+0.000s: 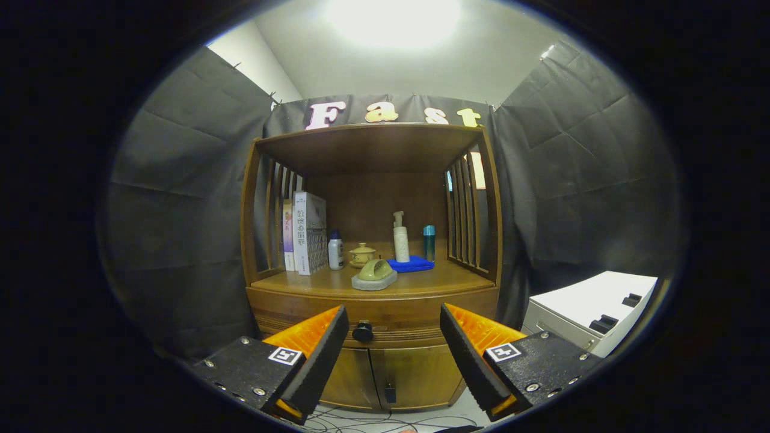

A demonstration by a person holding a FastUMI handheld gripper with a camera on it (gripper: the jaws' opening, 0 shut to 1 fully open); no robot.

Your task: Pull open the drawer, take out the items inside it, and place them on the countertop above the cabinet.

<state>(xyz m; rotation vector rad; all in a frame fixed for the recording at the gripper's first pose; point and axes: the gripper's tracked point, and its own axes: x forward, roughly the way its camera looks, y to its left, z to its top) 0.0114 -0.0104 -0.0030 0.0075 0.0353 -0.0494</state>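
Observation:
A wooden cabinet stands against the booth wall. Its drawer is shut, with a dark round knob on the front. My gripper is open, some way in front of the drawer, and the knob shows between the fingers, nearer the left one. Nothing is held. The countertop above the drawer carries a green slipper-shaped piece on a grey base, a small lidded pot, a white bottle, a pump bottle, a teal bottle, a blue cloth and books.
Slatted side panels and a top shelf box in the countertop. Two lower cabinet doors sit under the drawer. A white unit stands to the right. Cables lie on the floor.

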